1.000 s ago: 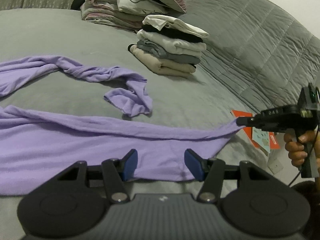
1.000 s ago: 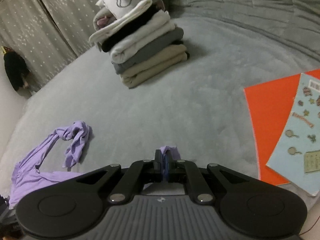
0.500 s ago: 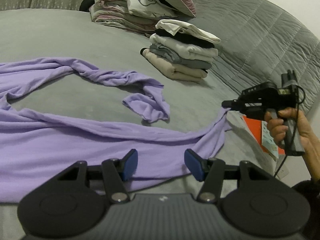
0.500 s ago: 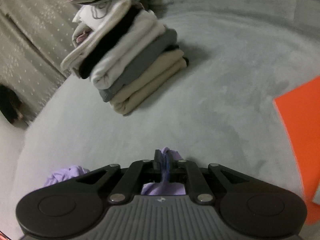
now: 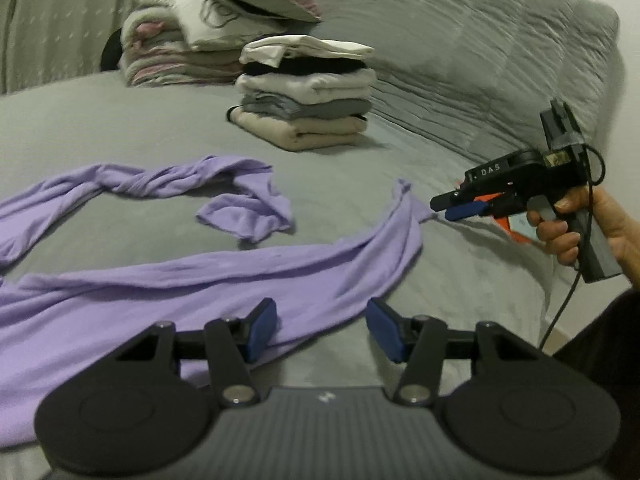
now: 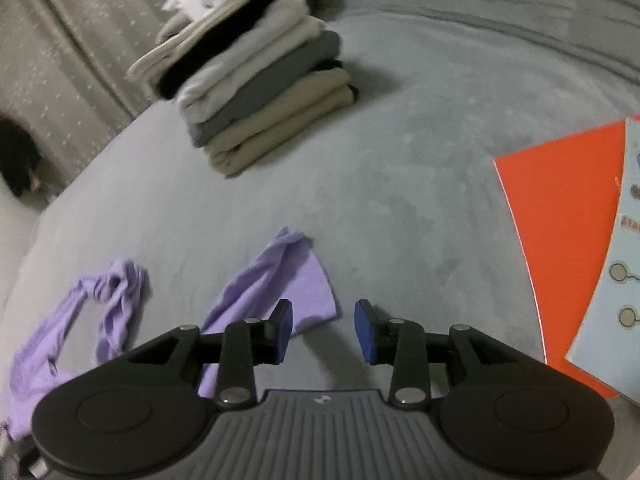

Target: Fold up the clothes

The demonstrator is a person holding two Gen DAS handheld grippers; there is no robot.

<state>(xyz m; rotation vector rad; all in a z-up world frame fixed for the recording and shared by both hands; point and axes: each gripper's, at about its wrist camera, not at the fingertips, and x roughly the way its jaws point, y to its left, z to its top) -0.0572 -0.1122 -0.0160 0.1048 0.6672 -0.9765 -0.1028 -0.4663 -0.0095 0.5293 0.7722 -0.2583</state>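
Observation:
A lilac long-sleeved garment lies spread across the grey bed, one sleeve twisted and curled above it. My left gripper hovers over its lower hem. The jaws stand apart and are closing slightly, with cloth lying beneath them and not pinched. My right gripper is opening with nothing between its pads. The garment's corner rests loose on the bed just ahead of its left finger. In the left wrist view the right gripper sits beside that corner, held by a hand.
A stack of folded clothes stands on the bed beyond the garment, with a pile of bedding behind it. An orange folder and a pale blue sheet lie at the right. A quilted cover rises at the back.
The right gripper was shut on the garment's corner and pulling the hem taut. It has since opened and let go, and the corner now lies slack on the bed.

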